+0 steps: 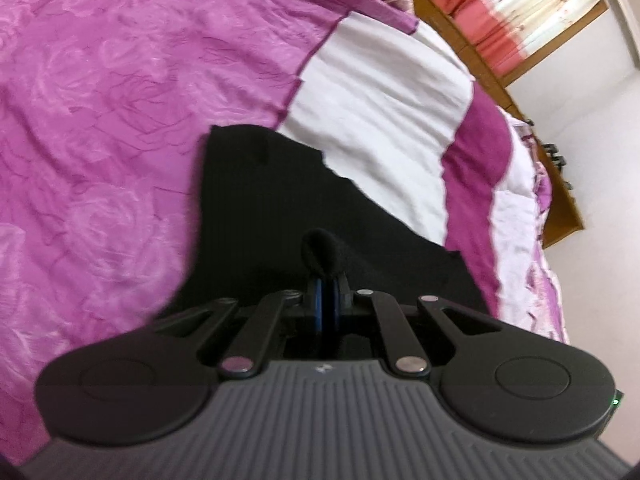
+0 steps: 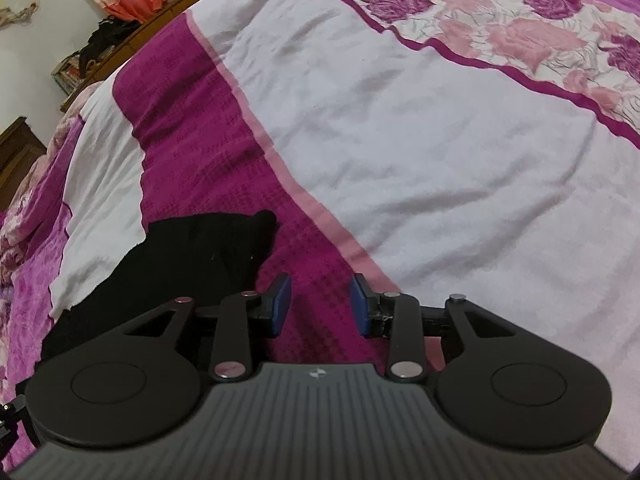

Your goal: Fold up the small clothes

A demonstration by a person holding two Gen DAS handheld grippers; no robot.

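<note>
A small black garment (image 1: 248, 200) lies spread on the bed, across the pink rose-patterned cover and the white patch. My left gripper (image 1: 325, 276) is shut on a bunched fold of it, which bulges out just above the blue pads. In the right wrist view another part of the black garment (image 2: 192, 256) lies to the left of my right gripper (image 2: 320, 300). That gripper hovers over a magenta band of the bedspread, its blue pads (image 2: 280, 300) partly apart with nothing between them. It does not touch the garment.
The bedspread (image 2: 440, 160) of white, magenta and floral panels fills both views. A wooden bed frame (image 1: 560, 184) runs along the bed's far edge, with red-and-cream curtains (image 1: 520, 12) behind it. A cluttered wooden shelf (image 2: 80, 68) stands at the upper left.
</note>
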